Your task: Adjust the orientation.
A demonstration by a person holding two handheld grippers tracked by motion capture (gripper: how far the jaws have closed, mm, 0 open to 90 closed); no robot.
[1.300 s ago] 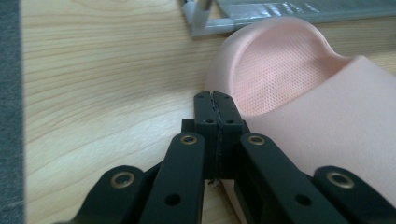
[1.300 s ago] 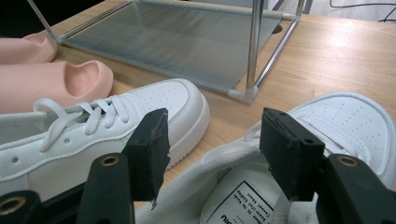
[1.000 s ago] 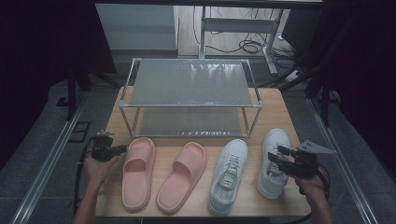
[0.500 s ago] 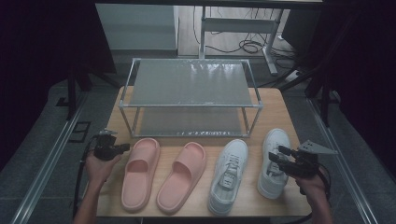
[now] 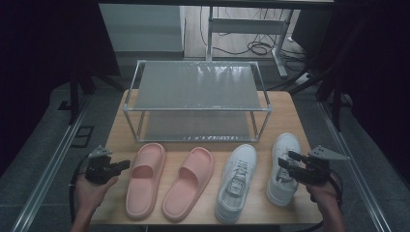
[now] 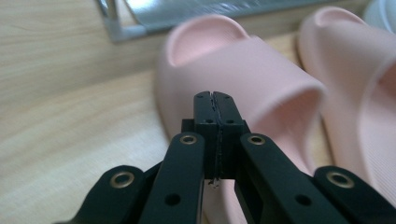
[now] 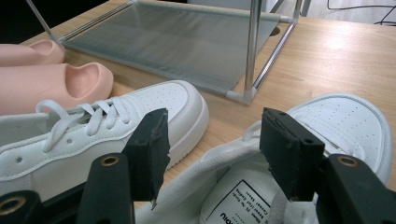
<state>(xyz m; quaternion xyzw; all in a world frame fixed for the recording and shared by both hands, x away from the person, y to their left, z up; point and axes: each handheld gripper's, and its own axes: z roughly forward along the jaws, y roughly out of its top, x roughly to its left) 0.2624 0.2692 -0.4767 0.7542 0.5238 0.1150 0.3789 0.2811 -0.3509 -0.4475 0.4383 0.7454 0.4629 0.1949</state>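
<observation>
Two pink slippers [image 5: 145, 179] [image 5: 189, 182] and two white sneakers [image 5: 237, 181] [image 5: 284, 159] lie in a row on the wooden table [image 5: 116, 145]. My left gripper [image 5: 124, 165] is shut and empty, pointing at the outer side of the left slipper [image 6: 252, 79], just short of it. In the left gripper view its jaws [image 6: 215, 95] meet in front of that slipper's strap. My right gripper [image 5: 286, 163] stands open over the right sneaker [image 7: 345, 121]. Its pads [image 7: 152, 137] straddle the sneaker's opening without touching it.
A two-tier metal shoe rack [image 5: 196, 92] stands behind the shoes at mid-table, both shelves bare. Its corner post [image 7: 252, 51] rises just beyond the left sneaker [image 7: 116, 126]. Bare wood lies left of the slippers and right of the rack.
My left hand has drawn back toward the near edge of the table, still shut and pointing at the left slipper. The right gripper and the shoes have not moved.
</observation>
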